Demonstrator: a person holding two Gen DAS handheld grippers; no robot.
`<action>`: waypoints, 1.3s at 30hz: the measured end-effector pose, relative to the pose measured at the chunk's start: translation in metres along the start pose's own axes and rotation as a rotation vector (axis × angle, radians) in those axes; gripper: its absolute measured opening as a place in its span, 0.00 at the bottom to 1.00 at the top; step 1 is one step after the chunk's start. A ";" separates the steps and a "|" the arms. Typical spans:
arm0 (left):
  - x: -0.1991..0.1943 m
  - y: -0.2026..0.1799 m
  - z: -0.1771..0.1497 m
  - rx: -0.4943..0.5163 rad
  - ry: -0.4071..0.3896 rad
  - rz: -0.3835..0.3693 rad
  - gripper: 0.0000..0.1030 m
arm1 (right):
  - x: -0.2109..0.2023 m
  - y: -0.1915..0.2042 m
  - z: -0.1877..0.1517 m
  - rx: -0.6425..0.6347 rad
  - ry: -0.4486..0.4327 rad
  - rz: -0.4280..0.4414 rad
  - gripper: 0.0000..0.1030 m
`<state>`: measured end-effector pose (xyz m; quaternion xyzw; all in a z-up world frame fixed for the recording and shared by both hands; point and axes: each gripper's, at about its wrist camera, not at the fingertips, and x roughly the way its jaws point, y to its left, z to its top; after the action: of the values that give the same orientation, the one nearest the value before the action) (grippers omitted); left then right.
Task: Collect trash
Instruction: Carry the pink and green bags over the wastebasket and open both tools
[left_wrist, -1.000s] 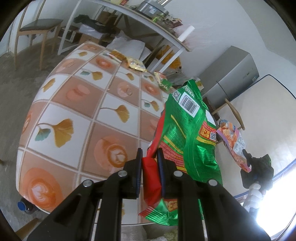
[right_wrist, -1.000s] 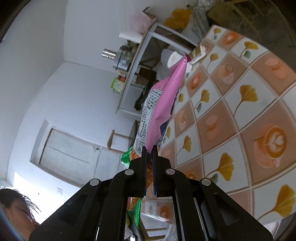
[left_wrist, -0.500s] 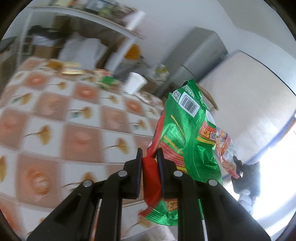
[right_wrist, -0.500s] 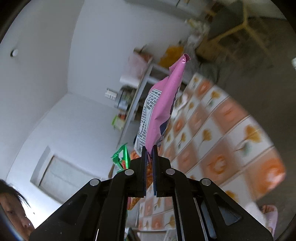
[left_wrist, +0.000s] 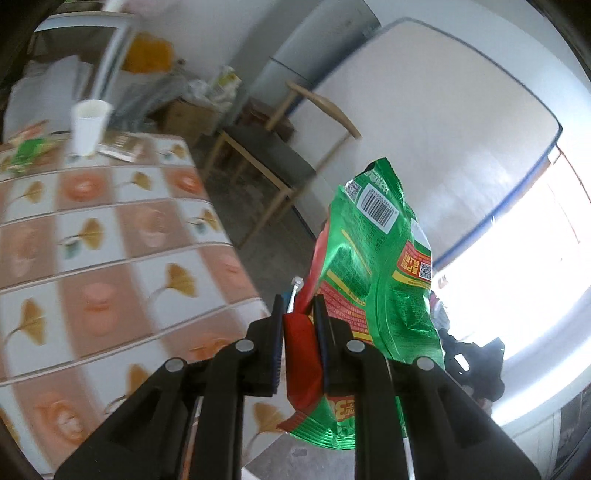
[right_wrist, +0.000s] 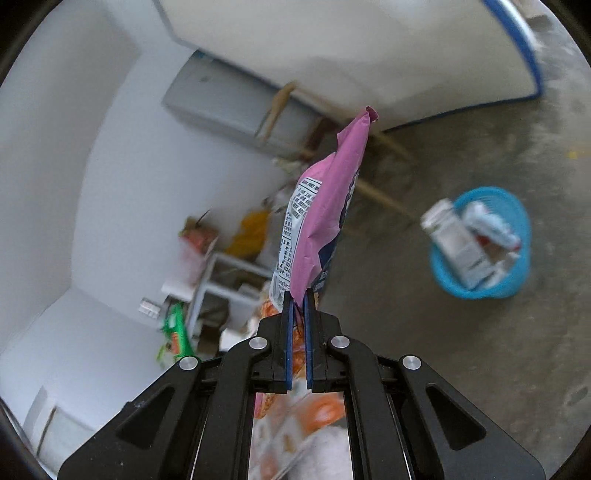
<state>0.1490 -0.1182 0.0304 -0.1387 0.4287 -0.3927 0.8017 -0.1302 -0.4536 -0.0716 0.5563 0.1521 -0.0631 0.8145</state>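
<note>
A wooden chair (left_wrist: 280, 147) with a dark seat stood on the grey floor (right_wrist: 461, 369) ahead of the left hand-held gripper, past the edge of the surface (left_wrist: 110, 258) with its ginkgo-leaf and coffee-cup cloth. Behind the chair, farther from that hand-held gripper, a grey refrigerator (left_wrist: 295, 66) stood against the wall beside a leaning white mattress (left_wrist: 424, 122) edged in blue. To the upper left of it a white shelf frame (left_wrist: 107, 48) rose beyond the surface.

Left tool (left_wrist: 299, 310): matte black plastic linkage arms, round silver pivot screws, fingers lined with ribbed blue pads (left_wrist: 277, 332). Right tool (right_wrist: 299, 299): identical black build, silver screws, blue pad edges, triangular cut-outs in outer arms.
</note>
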 end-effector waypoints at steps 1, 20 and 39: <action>0.013 -0.007 0.001 0.009 0.018 -0.001 0.14 | 0.001 -0.015 0.005 0.025 -0.008 -0.018 0.03; 0.144 -0.043 0.014 0.104 0.199 0.080 0.14 | 0.156 -0.222 0.043 0.142 0.117 -0.339 0.24; 0.429 -0.078 -0.026 -0.081 0.592 0.120 0.16 | 0.043 -0.278 -0.017 0.307 -0.021 -0.422 0.48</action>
<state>0.2279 -0.4871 -0.1895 -0.0242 0.6664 -0.3505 0.6576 -0.1682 -0.5393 -0.3378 0.6288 0.2450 -0.2599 0.6907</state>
